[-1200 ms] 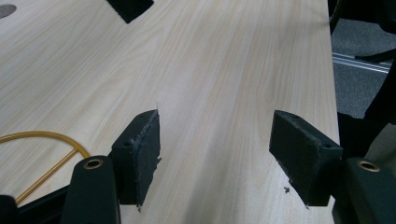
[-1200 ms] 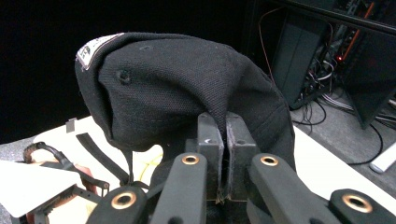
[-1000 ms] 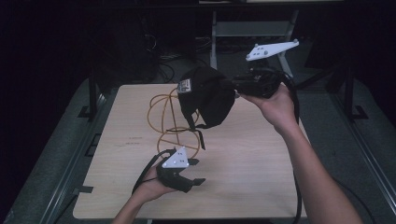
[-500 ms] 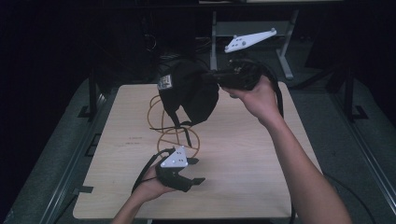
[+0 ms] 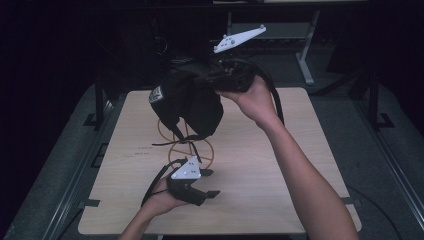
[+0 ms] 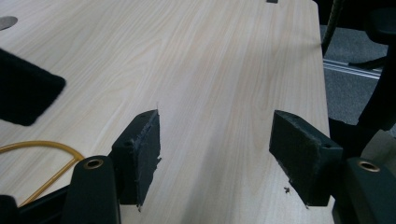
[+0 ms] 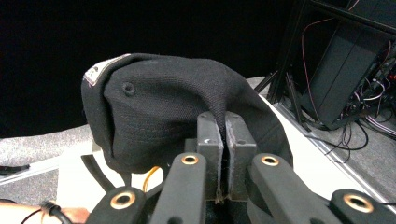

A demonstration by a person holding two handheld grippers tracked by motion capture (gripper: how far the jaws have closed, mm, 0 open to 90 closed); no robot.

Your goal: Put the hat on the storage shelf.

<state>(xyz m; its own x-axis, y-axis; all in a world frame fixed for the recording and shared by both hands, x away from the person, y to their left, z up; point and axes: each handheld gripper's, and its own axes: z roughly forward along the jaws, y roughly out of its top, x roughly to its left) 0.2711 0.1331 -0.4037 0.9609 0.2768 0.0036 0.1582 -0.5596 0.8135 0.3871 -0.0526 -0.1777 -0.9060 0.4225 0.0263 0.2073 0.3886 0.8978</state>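
Observation:
My right gripper [image 5: 212, 80] is raised over the far half of the wooden table [image 5: 280, 165]. It is shut on a fold of a black cloth cap [image 5: 190, 102] with a small white label, which hangs to its left with straps dangling. In the right gripper view the two pads [image 7: 225, 126] pinch the cap [image 7: 163, 121] at its edge. Loops of orange cord [image 5: 187, 147] lie on the table under the cap. My left gripper [image 5: 210, 183] rests near the front edge, open, and its view shows bare wood between the jaws [image 6: 215, 154] and a bit of orange cord [image 6: 46, 147].
A metal frame [image 5: 305, 55] stands behind the table in the dark. Rails and grey floor run along both sides. The right gripper view shows a black rack with cables [image 7: 345, 79] beyond the table's edge.
My right hand has carried the cap to the left and a little higher across the far side of the table. The left gripper has stayed where it was.

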